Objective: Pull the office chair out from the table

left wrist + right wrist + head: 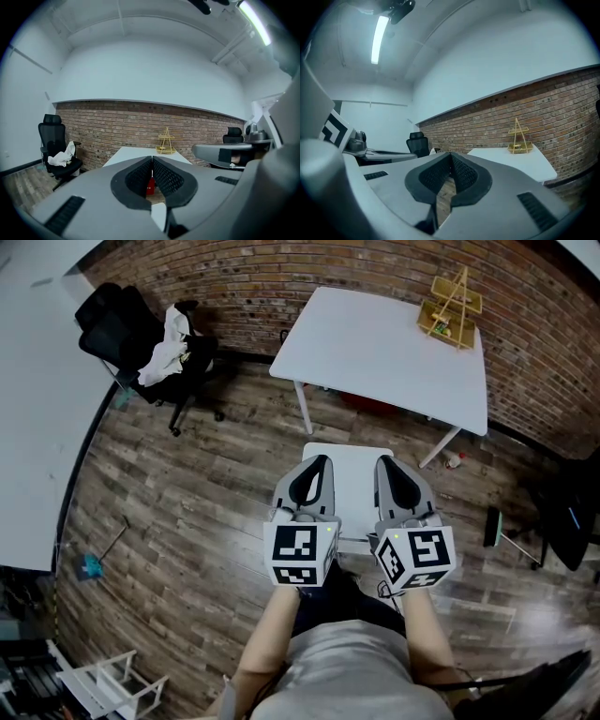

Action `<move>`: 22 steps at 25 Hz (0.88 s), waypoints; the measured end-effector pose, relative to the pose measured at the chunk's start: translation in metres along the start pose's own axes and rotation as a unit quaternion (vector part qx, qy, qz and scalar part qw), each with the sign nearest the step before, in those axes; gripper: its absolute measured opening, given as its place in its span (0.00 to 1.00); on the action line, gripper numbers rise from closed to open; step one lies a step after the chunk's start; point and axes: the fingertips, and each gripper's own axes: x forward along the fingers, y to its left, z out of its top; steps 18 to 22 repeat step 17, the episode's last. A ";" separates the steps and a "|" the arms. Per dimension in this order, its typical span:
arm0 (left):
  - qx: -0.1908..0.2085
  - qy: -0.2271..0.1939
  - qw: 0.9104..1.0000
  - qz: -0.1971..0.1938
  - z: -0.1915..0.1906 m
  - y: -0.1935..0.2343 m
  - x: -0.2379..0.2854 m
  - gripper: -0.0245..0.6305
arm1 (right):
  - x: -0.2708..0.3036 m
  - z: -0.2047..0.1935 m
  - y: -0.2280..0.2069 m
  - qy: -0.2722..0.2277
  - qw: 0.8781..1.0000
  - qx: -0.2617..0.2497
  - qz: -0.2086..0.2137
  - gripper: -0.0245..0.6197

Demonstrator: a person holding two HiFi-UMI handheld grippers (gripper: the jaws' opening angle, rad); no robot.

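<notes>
The person is holding both tools out in front at the near middle of the room, side by side and pointing toward the far brick wall. The left gripper is clenched, its two dark pads pressing together with nothing between them. The right gripper is clenched the same way and is also gripping nothing. A small white square surface is lying on the wooden floor just beyond and below the two tools.

The black office chair is standing at the far left, well apart from both tools, close to the wall and just beside the far end of a long white table running down the left side. A white cloth is lying crumpled on its seat. A second white table is standing at the far middle with a yellow wire rack sitting on its far right corner.
</notes>
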 end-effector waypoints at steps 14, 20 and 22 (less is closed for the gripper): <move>0.017 0.004 1.000 0.005 -0.001 0.004 0.001 0.06 | 0.006 -0.005 0.003 0.006 1.000 0.004 0.000 0.06; 0.014 0.004 1.000 0.001 -0.002 0.005 0.001 0.06 | 0.006 -0.005 0.005 0.005 1.000 0.004 0.001 0.06; 0.014 0.004 1.000 0.001 -0.002 0.005 0.001 0.06 | 0.006 -0.005 0.005 0.005 1.000 0.004 0.001 0.06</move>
